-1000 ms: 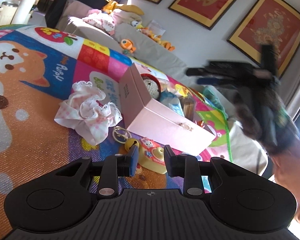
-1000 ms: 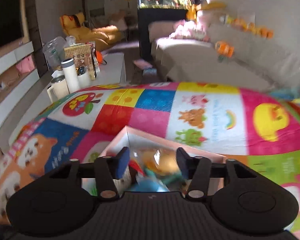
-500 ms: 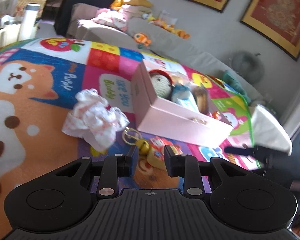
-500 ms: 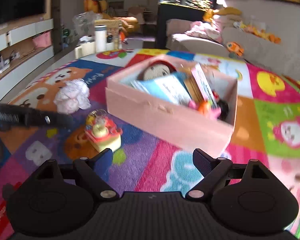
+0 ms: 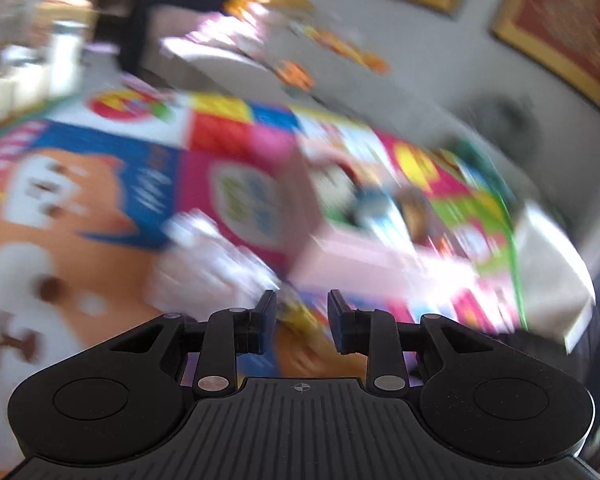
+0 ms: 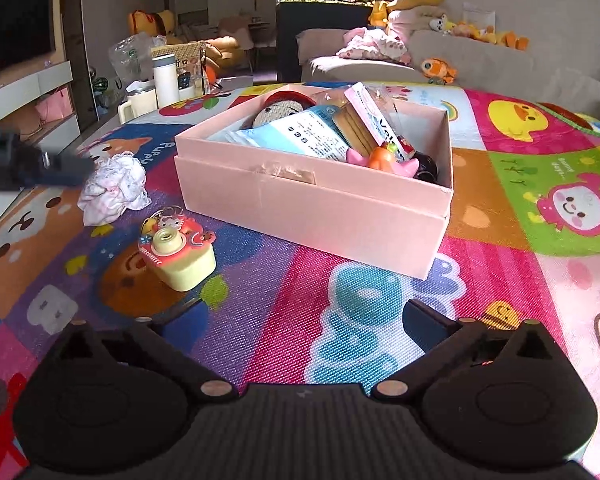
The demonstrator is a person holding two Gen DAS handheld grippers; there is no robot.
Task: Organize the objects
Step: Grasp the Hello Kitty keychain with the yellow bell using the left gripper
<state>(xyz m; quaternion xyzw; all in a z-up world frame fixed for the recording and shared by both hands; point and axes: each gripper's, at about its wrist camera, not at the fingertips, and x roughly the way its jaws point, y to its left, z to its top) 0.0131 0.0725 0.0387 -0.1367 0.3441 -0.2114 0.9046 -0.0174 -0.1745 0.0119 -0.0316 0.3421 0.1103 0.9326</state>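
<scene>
A pink box [image 6: 312,204] holding several small items sits on the colourful play mat [image 6: 520,160]. A yellow toy camera with a keyring [image 6: 178,252] and a crumpled white and pink cloth [image 6: 114,190] lie left of it. My right gripper [image 6: 304,320] is wide open and empty, low over the mat in front of the box. My left gripper [image 5: 302,316] has a narrow gap between its jaws and holds nothing; its view is blurred, with the cloth [image 5: 212,268], the toy [image 5: 296,312] and the box [image 5: 380,256] ahead. The left gripper also shows at the right wrist view's left edge [image 6: 28,164].
A grey sofa [image 6: 480,60] with soft toys stands behind the mat. A black fish-tank cabinet [image 6: 320,40] is at the back. Bottles and cups [image 6: 164,80] stand at the mat's far left corner. A white TV unit [image 6: 24,96] runs along the left.
My right gripper has pulled back from over the box and opened wide. My left gripper is moving fast, so its view is blurred; its jaws keep the same narrow gap.
</scene>
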